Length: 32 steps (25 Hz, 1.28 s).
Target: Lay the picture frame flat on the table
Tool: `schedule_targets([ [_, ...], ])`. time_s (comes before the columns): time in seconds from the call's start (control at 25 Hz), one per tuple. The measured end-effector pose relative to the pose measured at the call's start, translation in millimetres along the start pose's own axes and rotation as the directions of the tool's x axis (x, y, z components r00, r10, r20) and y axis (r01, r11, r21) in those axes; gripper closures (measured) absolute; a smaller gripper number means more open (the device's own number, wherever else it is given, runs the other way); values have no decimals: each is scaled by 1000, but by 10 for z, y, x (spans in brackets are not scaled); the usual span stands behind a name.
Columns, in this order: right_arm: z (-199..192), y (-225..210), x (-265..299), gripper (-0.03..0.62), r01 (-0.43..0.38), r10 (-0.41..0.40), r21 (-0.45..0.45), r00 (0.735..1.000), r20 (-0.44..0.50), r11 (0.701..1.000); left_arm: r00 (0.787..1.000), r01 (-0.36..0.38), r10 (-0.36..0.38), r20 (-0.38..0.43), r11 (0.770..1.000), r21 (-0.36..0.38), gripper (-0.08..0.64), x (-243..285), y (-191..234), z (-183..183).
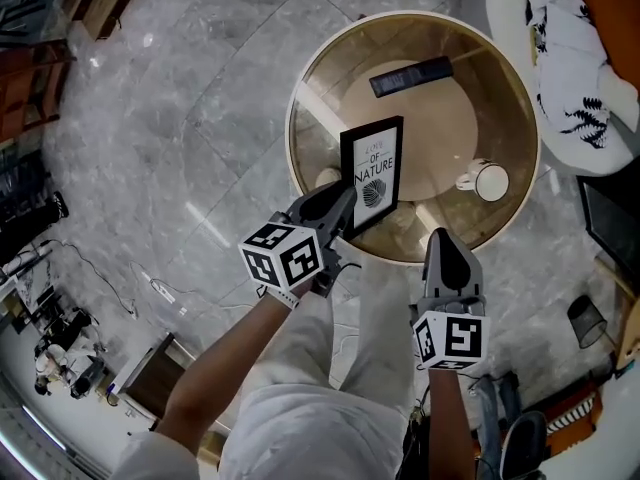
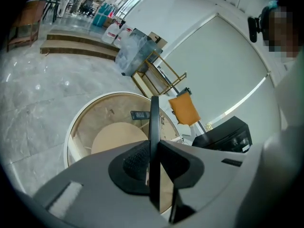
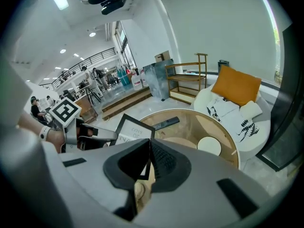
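Observation:
A black picture frame (image 1: pixel 372 171) with a white print reading "NATURE" stands upright over the near side of the round glass table (image 1: pixel 310 78). My left gripper (image 1: pixel 343 205) is shut on the frame's lower left edge. In the left gripper view the frame (image 2: pixel 154 120) shows edge-on, pinched between the two jaws of the left gripper (image 2: pixel 154 148). My right gripper (image 1: pixel 443 240) hangs at the table's near rim, right of the frame, shut with nothing in it. In the right gripper view the right gripper (image 3: pixel 149 146) has the frame (image 3: pixel 134 128) just past it on the left.
On the table lie a black remote (image 1: pixel 411 75) at the back and a white mug (image 1: pixel 489 181) at the right. A white armchair with a patterned cushion (image 1: pixel 572 53) stands beyond the table at the right. Grey marble floor (image 1: pixel 180 118) surrounds it.

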State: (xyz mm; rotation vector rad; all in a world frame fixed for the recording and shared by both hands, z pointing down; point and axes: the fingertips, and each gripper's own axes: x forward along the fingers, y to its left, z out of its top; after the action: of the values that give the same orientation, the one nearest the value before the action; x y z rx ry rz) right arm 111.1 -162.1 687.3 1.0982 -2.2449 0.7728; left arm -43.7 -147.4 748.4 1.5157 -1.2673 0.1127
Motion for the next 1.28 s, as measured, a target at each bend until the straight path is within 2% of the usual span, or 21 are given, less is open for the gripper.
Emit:
schedule_targets([
  [0.12, -44, -32, 77, 588, 2, -2, -13, 1000, -4, 1000, 1000, 6, -6, -3, 1000, 1, 503, 142, 157, -14],
  [0.32, -107, 18, 163, 588, -13, 13, -8, 1000, -14, 1000, 1000, -14, 15, 13, 999, -52, 502, 265, 416, -18],
  [0.52, -159, 50, 257, 588, -19, 19, 0, 1000, -22, 1000, 999, -29, 30, 12, 998, -61, 499, 376, 586, -33],
  [0.84, -147, 102, 411, 588, -31, 31, -1, 999, -26, 1000, 990, -141, 141, -30, 990, -12, 482, 575, 1064, -146],
  [1.0, -151, 137, 451, 588, -36, 36, -2, 999, -29, 999, 981, -186, 181, -67, 980, -75, 478, 681, 1357, -282],
  [1.08, -154, 157, 464, 588, -42, 42, -3, 999, -32, 999, 976, -210, 203, -81, 974, -84, 474, 724, 1453, -332],
  [1.28, -169, 235, 496, 588, -62, 61, -11, 997, -36, 998, 960, -268, 265, -93, 963, -17, 466, 765, 1480, -345],
])
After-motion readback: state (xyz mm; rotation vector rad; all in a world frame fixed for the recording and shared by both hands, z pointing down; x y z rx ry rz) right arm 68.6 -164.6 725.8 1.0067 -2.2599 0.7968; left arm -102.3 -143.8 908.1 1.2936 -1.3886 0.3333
